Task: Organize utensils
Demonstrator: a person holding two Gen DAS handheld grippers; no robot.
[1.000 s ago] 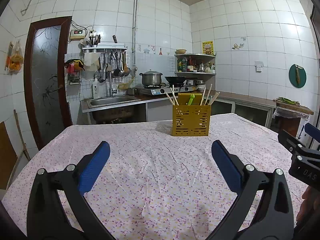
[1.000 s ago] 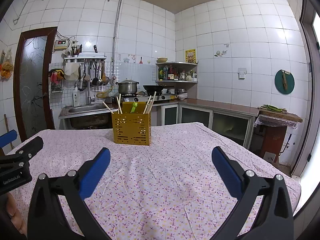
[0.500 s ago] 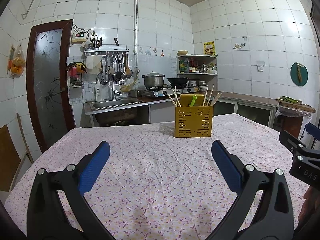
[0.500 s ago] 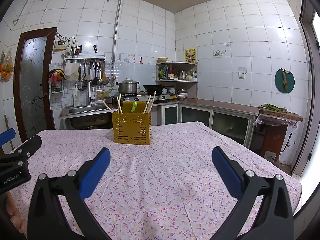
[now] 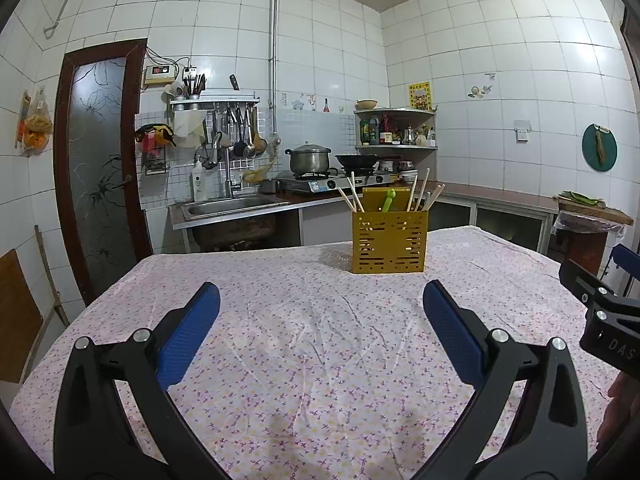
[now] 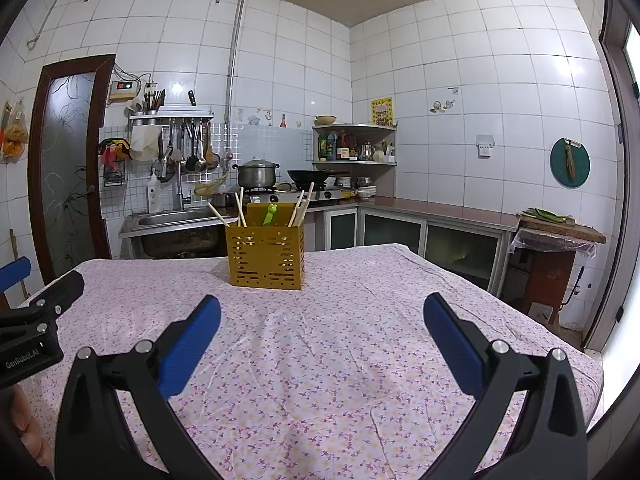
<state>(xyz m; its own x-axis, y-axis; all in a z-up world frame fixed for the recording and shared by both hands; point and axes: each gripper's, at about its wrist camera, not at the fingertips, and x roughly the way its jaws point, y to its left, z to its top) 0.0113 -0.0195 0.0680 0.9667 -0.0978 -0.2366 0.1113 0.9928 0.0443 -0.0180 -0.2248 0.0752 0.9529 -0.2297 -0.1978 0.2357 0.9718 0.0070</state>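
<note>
Your left gripper (image 5: 320, 312) and right gripper (image 6: 322, 322) both hang with jaws spread wide and empty above the floral-clothed counter (image 5: 304, 344). Well ahead, the yellow utensil holder (image 5: 388, 242) stands upright on the cloth, holding chopsticks (image 5: 416, 194) and a green-handled utensil (image 5: 388, 200).

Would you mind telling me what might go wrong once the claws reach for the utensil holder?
1. The chopsticks lean outward in different directions; an open left claw or right claw might knock some aside.
2. The yellow utensil holder stands loose on the wrinkled floral tablecloth, so a sideways nudge could slide or tip it.
</note>
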